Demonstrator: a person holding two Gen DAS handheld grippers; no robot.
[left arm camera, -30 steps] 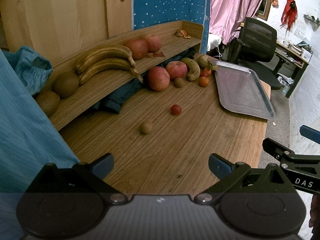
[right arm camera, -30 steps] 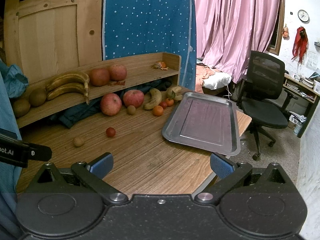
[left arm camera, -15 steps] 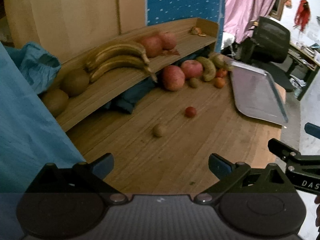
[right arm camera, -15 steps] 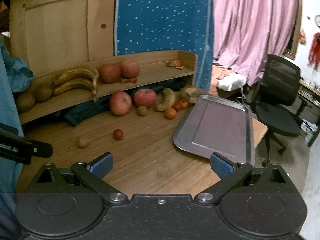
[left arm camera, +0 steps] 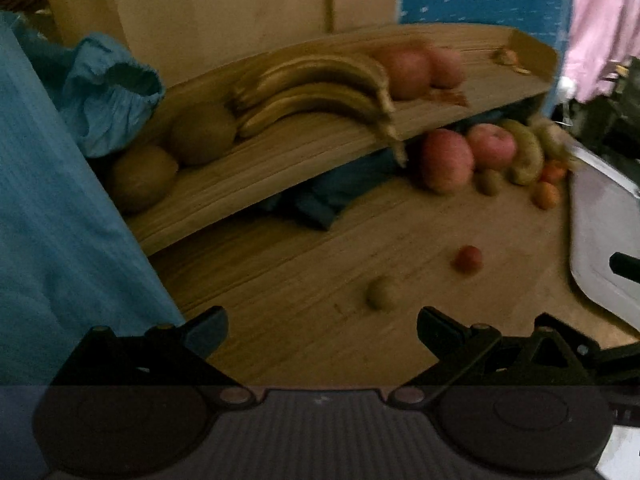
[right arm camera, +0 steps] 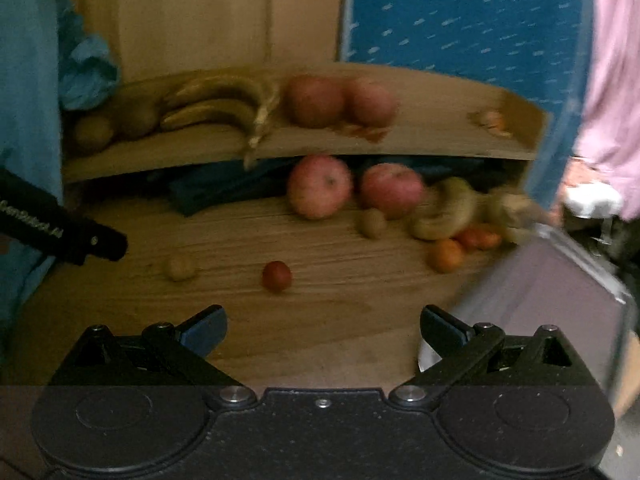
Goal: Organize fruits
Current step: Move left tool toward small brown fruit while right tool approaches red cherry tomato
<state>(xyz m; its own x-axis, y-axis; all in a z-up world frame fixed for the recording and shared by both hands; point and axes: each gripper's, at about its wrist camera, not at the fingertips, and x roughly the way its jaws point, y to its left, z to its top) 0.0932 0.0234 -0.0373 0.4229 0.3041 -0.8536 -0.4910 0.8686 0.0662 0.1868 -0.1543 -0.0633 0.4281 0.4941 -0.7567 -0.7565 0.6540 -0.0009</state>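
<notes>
Both my grippers, left and right, have swung leftward, jaws wide and empty, now nearer the small red tomato and round green fruit on the wooden tabletop; silver metal tray far right.

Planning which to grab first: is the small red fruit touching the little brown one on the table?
Apart. The right wrist view shows the red fruit and the brown fruit with bare table between them; the left wrist view shows the same gap.
</notes>
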